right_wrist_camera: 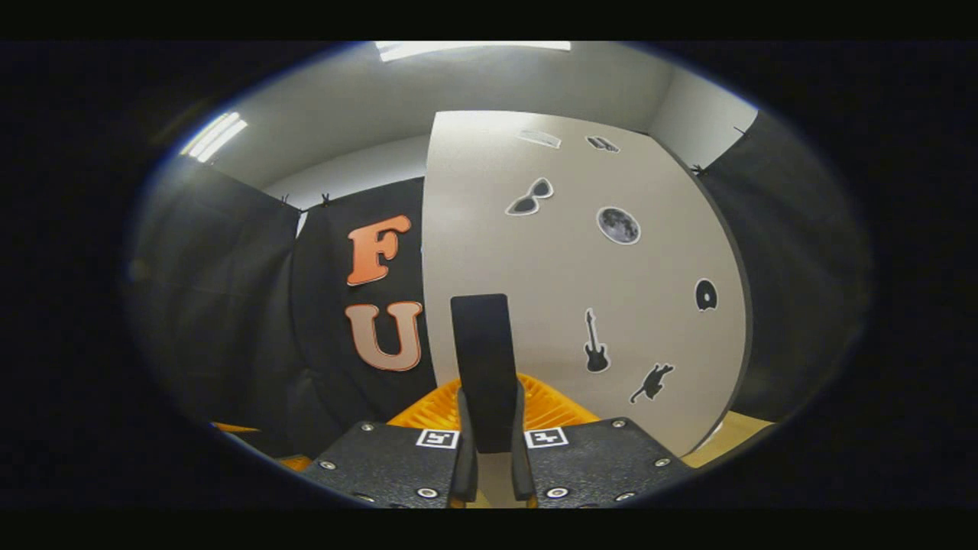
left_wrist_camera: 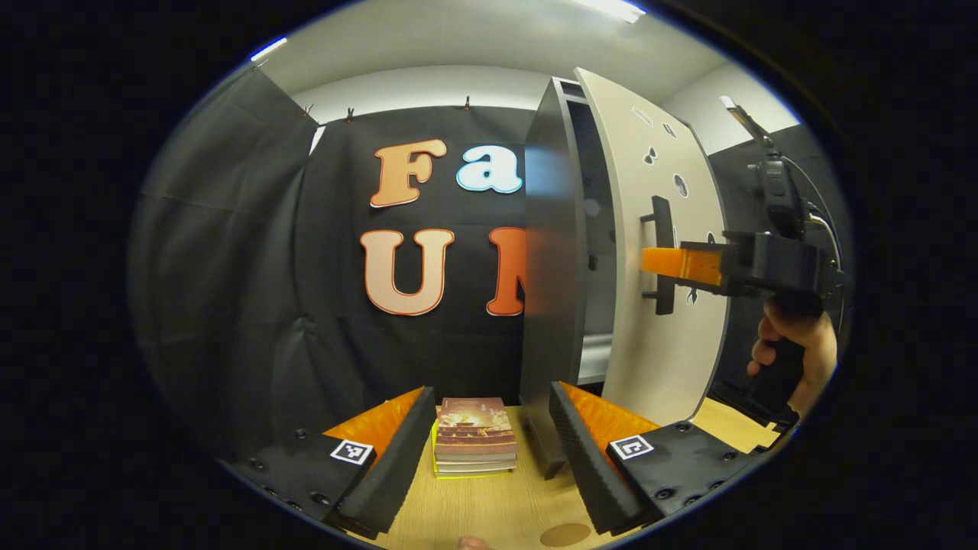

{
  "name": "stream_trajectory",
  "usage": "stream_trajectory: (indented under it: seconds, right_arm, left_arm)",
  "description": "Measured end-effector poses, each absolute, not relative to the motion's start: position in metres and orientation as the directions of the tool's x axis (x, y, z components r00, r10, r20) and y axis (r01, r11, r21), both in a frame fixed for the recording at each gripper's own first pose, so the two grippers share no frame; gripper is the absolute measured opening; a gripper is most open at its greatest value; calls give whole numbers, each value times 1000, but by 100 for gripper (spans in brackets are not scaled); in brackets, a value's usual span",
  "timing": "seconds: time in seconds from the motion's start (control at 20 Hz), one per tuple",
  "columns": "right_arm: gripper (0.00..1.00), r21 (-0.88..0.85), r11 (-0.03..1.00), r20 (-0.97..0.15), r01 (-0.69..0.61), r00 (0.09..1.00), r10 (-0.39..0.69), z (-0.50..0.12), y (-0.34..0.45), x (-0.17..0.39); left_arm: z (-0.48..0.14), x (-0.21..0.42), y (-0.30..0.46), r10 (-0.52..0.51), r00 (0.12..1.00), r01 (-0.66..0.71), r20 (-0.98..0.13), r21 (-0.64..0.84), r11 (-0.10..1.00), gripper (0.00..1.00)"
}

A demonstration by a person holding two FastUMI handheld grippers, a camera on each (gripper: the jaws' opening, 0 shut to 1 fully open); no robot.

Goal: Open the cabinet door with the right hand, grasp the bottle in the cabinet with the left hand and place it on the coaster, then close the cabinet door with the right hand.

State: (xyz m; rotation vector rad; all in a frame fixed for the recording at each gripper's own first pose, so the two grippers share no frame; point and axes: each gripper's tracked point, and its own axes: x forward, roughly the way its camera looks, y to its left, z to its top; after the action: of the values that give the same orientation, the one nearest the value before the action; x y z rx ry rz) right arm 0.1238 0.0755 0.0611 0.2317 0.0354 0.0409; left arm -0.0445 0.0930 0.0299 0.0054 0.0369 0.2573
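Note:
The tall cabinet [left_wrist_camera: 554, 305] stands on the wooden table, its pale door [left_wrist_camera: 665, 359] swung a little ajar. My right gripper [left_wrist_camera: 661, 261], held by a hand, is shut on the black door handle [left_wrist_camera: 663, 218]. In the right gripper view the handle [right_wrist_camera: 481, 344] runs upright between the fingers of my right gripper [right_wrist_camera: 490, 397], against the stickered door [right_wrist_camera: 581, 290]. My left gripper [left_wrist_camera: 490, 391] is open low over the table, left of the cabinet. A round brown coaster [left_wrist_camera: 565, 534] lies just ahead of it. The narrow gap [left_wrist_camera: 600, 229] into the cabinet is dim.
A stack of books [left_wrist_camera: 474, 435] lies on the table [left_wrist_camera: 489, 504] between the left gripper's fingers, close to the cabinet's left corner. Black cloth walls close in the back and left.

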Motion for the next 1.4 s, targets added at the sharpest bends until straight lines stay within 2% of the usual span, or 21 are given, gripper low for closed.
stream_trajectory:
  seconds: [0.25, 0.3, 0.45, 0.6, 0.75, 0.9, 0.95, 1.05, 1.3, 1.35, 1.4]
  right_arm:
    - [17, 240, 969, -36, -55, 997, 66, 63, 54, 76]
    - [19, 249, 967, -36, -54, 997, 65, 64, 51, 70]
    - [14, 234, 971, -29, -55, 998, 63, 68, 44, 56]
    - [19, 239, 969, -27, -66, 997, 74, 69, 35, 41]
    - [17, 231, 971, -27, -70, 997, 78, 70, 23, 25]
    - [19, 256, 964, -20, -67, 997, 75, 74, 4, 1]
    - [14, 264, 963, -23, -57, 998, 66, 75, -3, -6]
    - [19, 250, 968, -32, -24, 999, 33, 76, -4, -2]
    - [16, 250, 966, -51, 70, 997, -59, 77, -41, -26]
    - [19, 246, 965, -54, 94, 995, -83, 76, -47, -30]
    - [13, 240, 963, -56, 121, 992, -111, 76, -55, -33]
  left_arm:
    - [37, -61, 63, 239, 971, -239, -32, -18, 971, 96]
    - [40, -62, 60, 241, 970, -242, -28, -22, 970, 94]
    - [43, -64, 55, 248, 968, -249, -20, -29, 968, 94]
    - [45, -64, 53, 255, 967, -256, -13, -29, 966, 94]
    - [47, -66, 49, 256, 967, -256, 0, -32, 966, 97]
    - [51, -65, 48, 257, 966, -256, 14, -23, 966, 94]
    - [52, -64, 48, 256, 966, -256, 18, -20, 966, 94]
    - [51, -62, 46, 251, 968, -250, 19, -20, 968, 94]
    - [45, -54, 30, 210, 978, -210, 10, -27, 977, 96]
    - [45, -53, 27, 203, 979, -202, 11, -26, 979, 94]
    - [45, -54, 23, 197, 980, -196, 12, -25, 980, 94]
